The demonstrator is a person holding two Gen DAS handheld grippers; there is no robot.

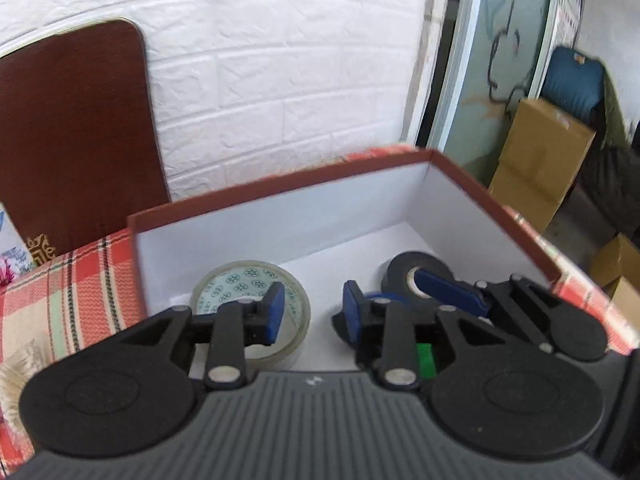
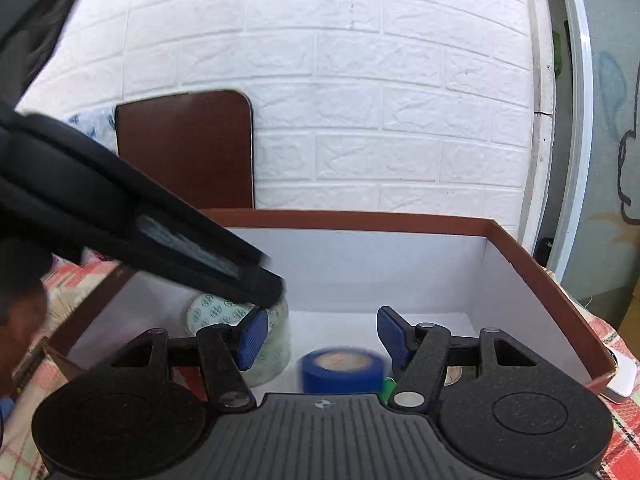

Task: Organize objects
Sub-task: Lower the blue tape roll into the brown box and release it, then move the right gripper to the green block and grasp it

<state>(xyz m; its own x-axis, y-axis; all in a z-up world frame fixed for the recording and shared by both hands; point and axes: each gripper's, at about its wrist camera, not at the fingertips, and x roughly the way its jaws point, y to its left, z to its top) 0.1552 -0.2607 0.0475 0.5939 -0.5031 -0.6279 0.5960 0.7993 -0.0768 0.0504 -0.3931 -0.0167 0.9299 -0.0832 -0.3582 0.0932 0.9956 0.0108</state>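
Note:
A brown box with a white inside (image 1: 280, 216) (image 2: 400, 252) stands on a red plaid cloth. In it lie a clear tape roll (image 1: 224, 284) (image 2: 208, 312), a black tape roll (image 1: 404, 268) and a blue tape roll (image 2: 340, 372), blurred. My left gripper (image 1: 312, 316) is open and empty over the box, between the clear roll and the black roll. My right gripper (image 2: 322, 340) is open and empty just above the blue roll; it also shows in the left wrist view (image 1: 452, 292), with one finger over the black roll. A green piece (image 1: 425, 360) (image 2: 387, 388) lies low in the box.
A dark brown board (image 1: 72, 136) (image 2: 188, 148) leans on the white brick wall behind the box. The plaid cloth (image 1: 80, 288) covers the table. Cardboard boxes (image 1: 540, 160) stand at the right by a glass door. A white object (image 2: 622, 376) lies right of the box.

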